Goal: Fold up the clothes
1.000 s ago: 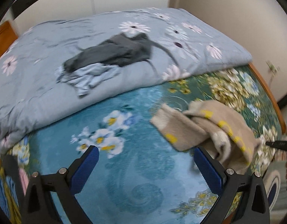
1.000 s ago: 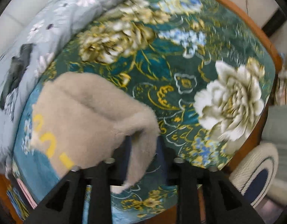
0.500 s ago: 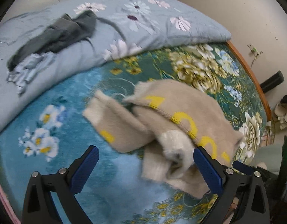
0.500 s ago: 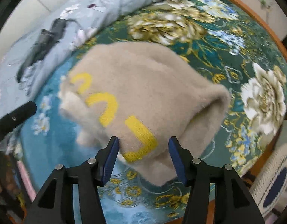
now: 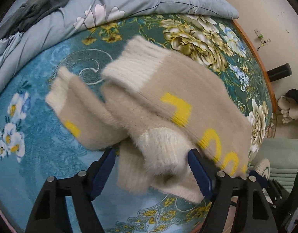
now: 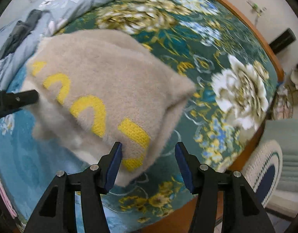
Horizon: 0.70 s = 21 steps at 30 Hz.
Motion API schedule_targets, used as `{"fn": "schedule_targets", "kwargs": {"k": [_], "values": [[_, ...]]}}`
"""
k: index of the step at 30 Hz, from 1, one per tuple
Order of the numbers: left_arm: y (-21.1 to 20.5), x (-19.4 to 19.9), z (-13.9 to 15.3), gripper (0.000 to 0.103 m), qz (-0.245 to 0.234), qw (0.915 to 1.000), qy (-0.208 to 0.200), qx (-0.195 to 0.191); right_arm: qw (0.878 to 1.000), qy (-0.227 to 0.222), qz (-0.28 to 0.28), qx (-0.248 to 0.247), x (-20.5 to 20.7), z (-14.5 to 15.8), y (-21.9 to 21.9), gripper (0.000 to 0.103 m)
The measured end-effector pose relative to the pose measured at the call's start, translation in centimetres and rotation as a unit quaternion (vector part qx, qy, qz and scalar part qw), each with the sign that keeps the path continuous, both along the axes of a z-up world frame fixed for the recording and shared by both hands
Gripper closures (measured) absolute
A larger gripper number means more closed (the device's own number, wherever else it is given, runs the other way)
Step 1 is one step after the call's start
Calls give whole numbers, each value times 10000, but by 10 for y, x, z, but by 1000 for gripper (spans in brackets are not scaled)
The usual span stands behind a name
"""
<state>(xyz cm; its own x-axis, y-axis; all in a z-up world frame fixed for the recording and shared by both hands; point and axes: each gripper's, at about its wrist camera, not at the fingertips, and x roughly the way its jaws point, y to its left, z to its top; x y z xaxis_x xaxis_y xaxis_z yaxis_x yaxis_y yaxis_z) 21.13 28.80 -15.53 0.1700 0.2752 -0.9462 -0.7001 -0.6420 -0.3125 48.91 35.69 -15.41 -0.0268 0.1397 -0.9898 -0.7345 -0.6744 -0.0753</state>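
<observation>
- Beige fuzzy sweater (image 5: 168,104), one item, lies bunched near the front edge of the floral bedspread (image 5: 42,136).
- Left gripper (image 5: 151,171): jaws open, a cream cuff between them.
- Right gripper (image 6: 148,164): jaws open, the sweater hem between them.
- Yellow lettering: unreadable.

I see a bed (image 5: 42,155) w/ a teal-and-green floral cover and a wood edge (image 6: 245,25) along its right side. On it: a beige fuzzy sweater (image 5: 168,106) w/ yellow letters, bunched near the front edge. A grey-blue floral quilt (image 5: 129,2) is heaped across the far part, w/ dark grey clothes (image 5: 42,5) and a pale blue garment (image 5: 5,46) on top of the quilt.
</observation>
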Motion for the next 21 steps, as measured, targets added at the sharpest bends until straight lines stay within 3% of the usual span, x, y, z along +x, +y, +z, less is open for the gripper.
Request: {"fn": "schedule_targets", "kwargs": {"k": [2,9,19,21], "values": [[1,2,-2,23,-39,10000,19,-3,9996,85,-220,-148,6,-2,5,45],[4,3,-3,25,-96,9999,21,30,9991,278,-89,-323,13,2,-5,44],[10,3,-2,57,-54,9999,-71,81,9957,508,-469,-624,26,8,-9,43],[8,1,-2,66,-22,9999,-94,88,9967,397,-425,-558,22,-3,-5,43]]}}
